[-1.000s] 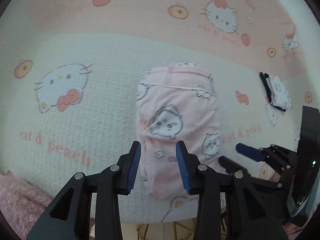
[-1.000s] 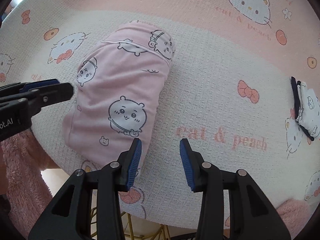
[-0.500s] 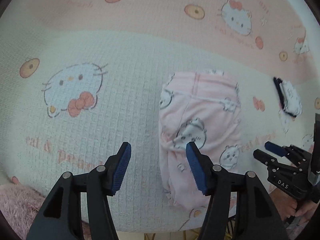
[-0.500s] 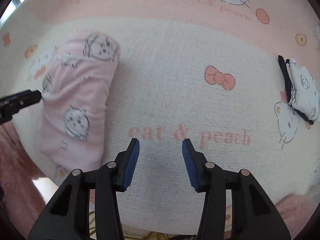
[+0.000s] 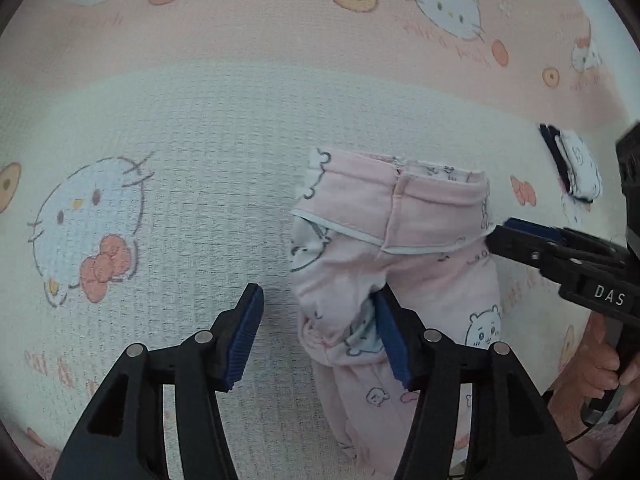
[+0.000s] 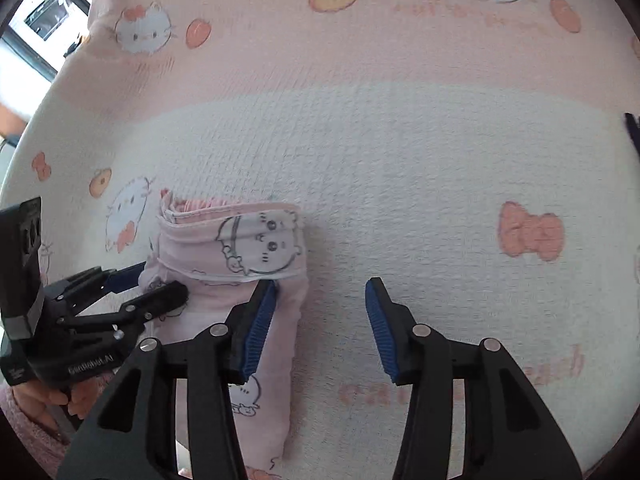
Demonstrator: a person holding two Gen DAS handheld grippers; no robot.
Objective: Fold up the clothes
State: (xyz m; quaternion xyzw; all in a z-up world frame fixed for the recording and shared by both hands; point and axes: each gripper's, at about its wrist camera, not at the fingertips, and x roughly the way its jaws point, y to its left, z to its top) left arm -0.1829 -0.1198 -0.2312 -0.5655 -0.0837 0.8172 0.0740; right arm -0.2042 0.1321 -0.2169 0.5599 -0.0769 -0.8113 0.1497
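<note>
A folded pink garment [image 5: 420, 264] printed with cartoon animals lies on the Hello Kitty bed cover [image 5: 200, 140]. My left gripper [image 5: 318, 336] is open wide over the garment's left edge, and its right finger [image 5: 390, 340] overlaps the cloth. From the right, my right gripper [image 5: 500, 234] reaches the garment's far side. In the right wrist view the garment [image 6: 232, 240] sits left of centre. The right gripper [image 6: 320, 320] is open there, its left finger [image 6: 260, 320] over the cloth's right edge. The left gripper [image 6: 162, 280] touches the garment's left side.
A small folded white and dark piece [image 5: 576, 168] lies to the right on the bed cover. A person's hands [image 5: 600, 364] [image 6: 40, 396] in fluffy pink sleeves hold the grippers. The bed's near edge runs along the bottom. A window [image 6: 36, 20] shows at the far left.
The left gripper's jaws have spread wide and it has shifted to the garment's left edge. The right gripper swung away, then came back to the garment's right edge and rolled.
</note>
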